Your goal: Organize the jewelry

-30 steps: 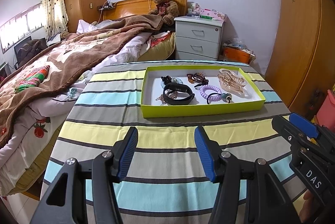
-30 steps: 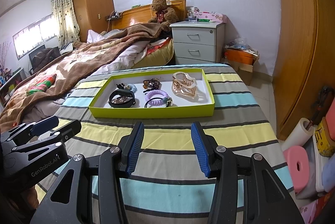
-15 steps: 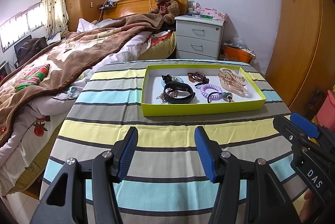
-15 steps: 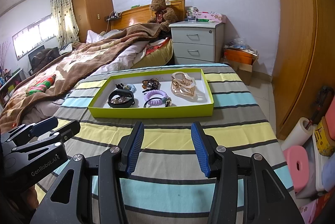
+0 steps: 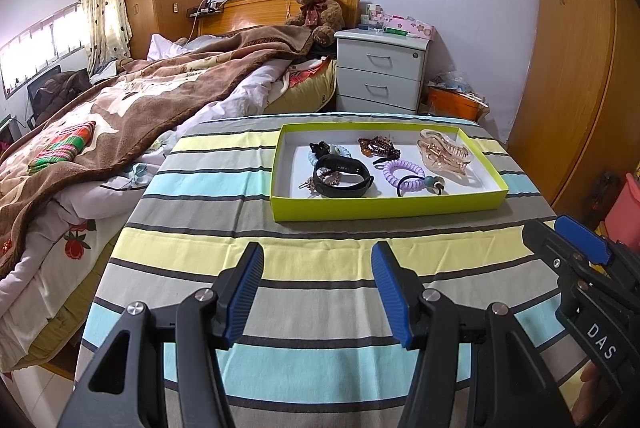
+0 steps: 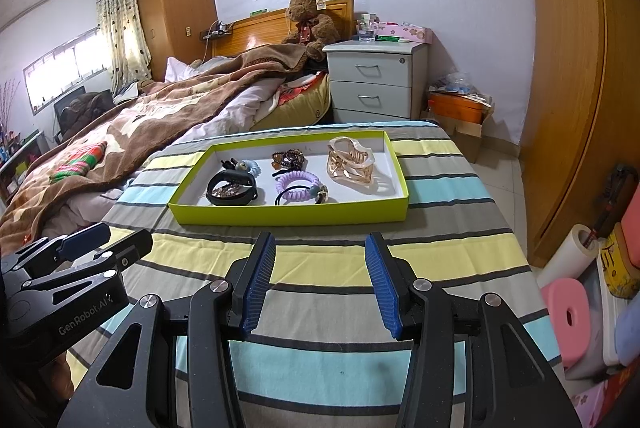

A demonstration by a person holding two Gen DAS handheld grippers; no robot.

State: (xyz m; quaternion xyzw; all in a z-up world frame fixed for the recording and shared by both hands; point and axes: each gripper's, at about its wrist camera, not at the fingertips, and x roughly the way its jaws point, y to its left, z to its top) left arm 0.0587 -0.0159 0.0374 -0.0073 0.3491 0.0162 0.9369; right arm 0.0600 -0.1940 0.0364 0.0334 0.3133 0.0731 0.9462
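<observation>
Right gripper (image 6: 318,276), jaws spread apart and holding nothing, above the striped surface (image 6: 440,252). Beyond it, a lime-green tray (image 6: 288,214) holds a black band (image 6: 232,188) at left, a purple coil hair tie (image 6: 298,184) in the middle and a gold claw clip (image 6: 352,164) at right. Left gripper (image 6: 86,248) enters at near left. Far: teddy bear (image 6: 310,18), grey nightstand (image 6: 376,80).

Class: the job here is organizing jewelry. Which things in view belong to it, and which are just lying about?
Belongs to the job: green tray, black wristband, purple coil hair tie, clear claw clip, brown hair clip.

Just lying about: teddy bear, nightstand, brown blanket.
</observation>
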